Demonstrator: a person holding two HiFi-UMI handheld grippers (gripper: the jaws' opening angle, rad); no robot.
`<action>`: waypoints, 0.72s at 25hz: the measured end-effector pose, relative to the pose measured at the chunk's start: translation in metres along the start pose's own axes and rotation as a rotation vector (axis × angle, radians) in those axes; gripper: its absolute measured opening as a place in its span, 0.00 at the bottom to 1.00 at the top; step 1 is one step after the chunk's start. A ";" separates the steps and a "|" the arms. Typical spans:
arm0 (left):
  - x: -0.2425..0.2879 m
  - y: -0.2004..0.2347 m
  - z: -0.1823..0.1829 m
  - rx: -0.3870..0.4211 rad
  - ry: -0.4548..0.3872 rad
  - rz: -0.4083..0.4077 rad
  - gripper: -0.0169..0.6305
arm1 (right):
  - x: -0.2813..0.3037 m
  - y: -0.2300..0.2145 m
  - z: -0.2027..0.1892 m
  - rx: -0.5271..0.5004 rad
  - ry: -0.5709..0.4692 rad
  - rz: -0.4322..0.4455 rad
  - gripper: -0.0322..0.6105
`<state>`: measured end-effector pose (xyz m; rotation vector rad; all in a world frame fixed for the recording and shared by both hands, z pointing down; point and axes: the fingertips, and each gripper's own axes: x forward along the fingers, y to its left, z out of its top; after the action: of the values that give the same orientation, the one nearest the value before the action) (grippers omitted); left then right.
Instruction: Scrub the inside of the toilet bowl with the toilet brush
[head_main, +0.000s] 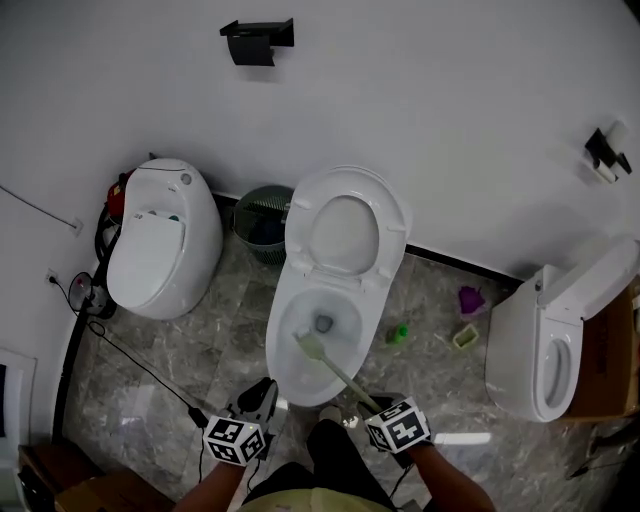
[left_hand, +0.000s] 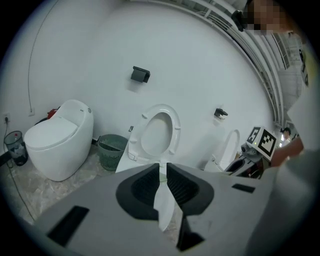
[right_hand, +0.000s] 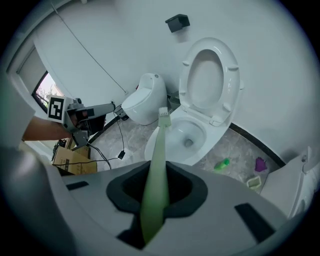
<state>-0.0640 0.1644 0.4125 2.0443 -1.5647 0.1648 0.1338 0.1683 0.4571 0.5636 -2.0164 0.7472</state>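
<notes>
The white toilet (head_main: 300, 375) stands in the middle with its seat and lid (head_main: 345, 235) raised against the wall. A pale green toilet brush (head_main: 340, 372) slants from my right gripper (head_main: 378, 404) up into the bowl. Its head (head_main: 310, 346) lies against the bowl's inner wall, left of the drain. In the right gripper view the right gripper (right_hand: 159, 167) is shut on the brush handle (right_hand: 154, 185), and the brush head (right_hand: 163, 114) is over the bowl's near rim. My left gripper (head_main: 263, 395) hangs by the bowl's front left. Its jaws (left_hand: 162, 167) are shut with nothing held.
A closed egg-shaped toilet (head_main: 160, 240) stands at left with a green wastebasket (head_main: 262, 220) beside it. A third toilet (head_main: 550, 340) stands at right. A green bottle (head_main: 398, 333), a purple item (head_main: 471, 298) and a small tub (head_main: 465, 336) lie on the floor. A black cable (head_main: 140, 365) runs across the left floor.
</notes>
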 end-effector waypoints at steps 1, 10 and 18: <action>0.008 0.001 0.001 0.008 0.002 0.002 0.10 | 0.004 -0.006 0.001 0.007 0.008 0.005 0.17; 0.061 0.015 -0.016 0.021 0.068 0.009 0.10 | 0.058 -0.033 -0.012 0.079 0.096 0.028 0.17; 0.098 0.045 -0.052 0.020 0.210 -0.067 0.10 | 0.115 -0.037 -0.007 0.178 0.161 0.002 0.17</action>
<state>-0.0630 0.0988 0.5132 2.0190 -1.3706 0.3585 0.1032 0.1349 0.5697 0.5846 -1.8133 0.9494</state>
